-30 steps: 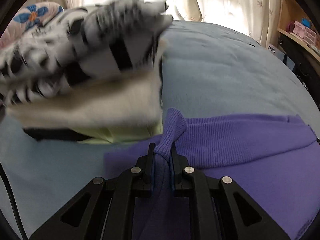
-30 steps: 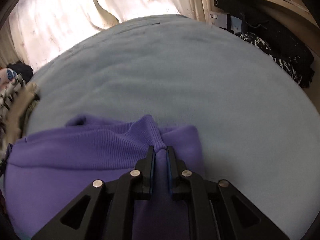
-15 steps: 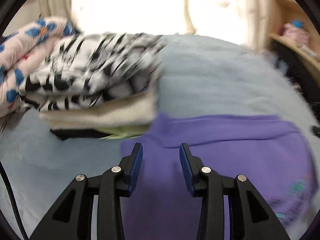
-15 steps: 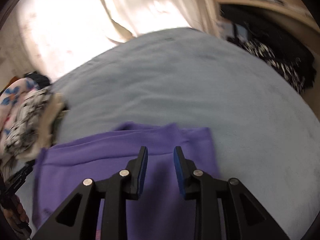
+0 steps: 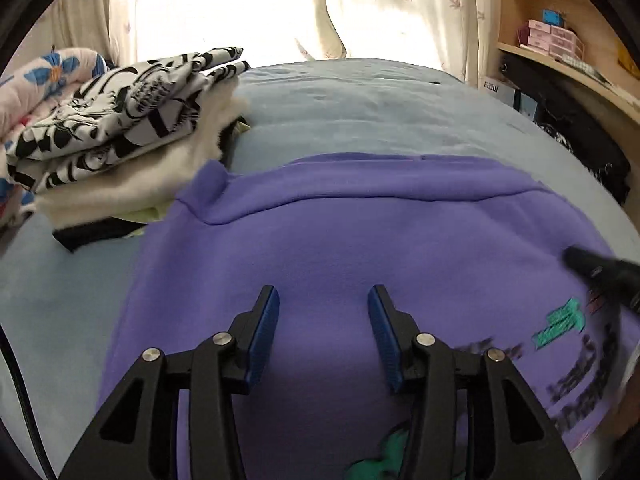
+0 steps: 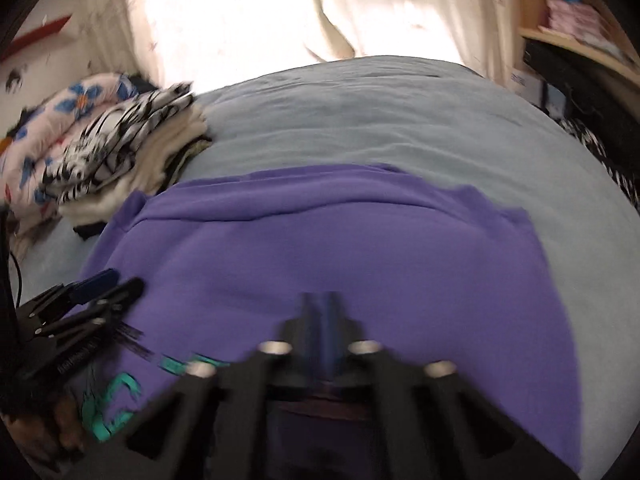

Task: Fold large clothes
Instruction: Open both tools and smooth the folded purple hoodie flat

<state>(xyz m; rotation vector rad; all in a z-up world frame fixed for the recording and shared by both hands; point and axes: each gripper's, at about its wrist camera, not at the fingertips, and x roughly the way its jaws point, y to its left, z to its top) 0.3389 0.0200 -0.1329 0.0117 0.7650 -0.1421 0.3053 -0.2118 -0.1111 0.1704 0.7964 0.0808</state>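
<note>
sweatshirt: big purple sweatshirt (image 5: 360, 240) lying flat on the bed, far edge folded over into a long band running side to side, teal and black print showing on the near part

where it sits: middle of the light blue bedspread (image 5: 360, 108), its left corner just about touching the stack of folded stuff

left gripper: the left gripper (image 5: 323, 300) is hovering over the purple fabric with its jaws apart, they've just been opening up, nothing between the blue pads but air

right gripper: the right gripper (image 6: 319, 304) is pretty blurry in its own view, but the jaws look pressed together, just closed, and no cloth is pinched in them as far as I can see. it also pokes in at the right edge of the left view

folded pile: black-and-white patterned piece (image 5: 120, 108) on top, a cream fuzzy layer under it, something dark and yellow-green at the bottom

further out: pink floral quilt (image 5: 44, 76) at far left, pale curtains (image 5: 400, 8) with bright light behind, wooden shelf (image 5: 560, 48) with pink boxes on the right
</note>
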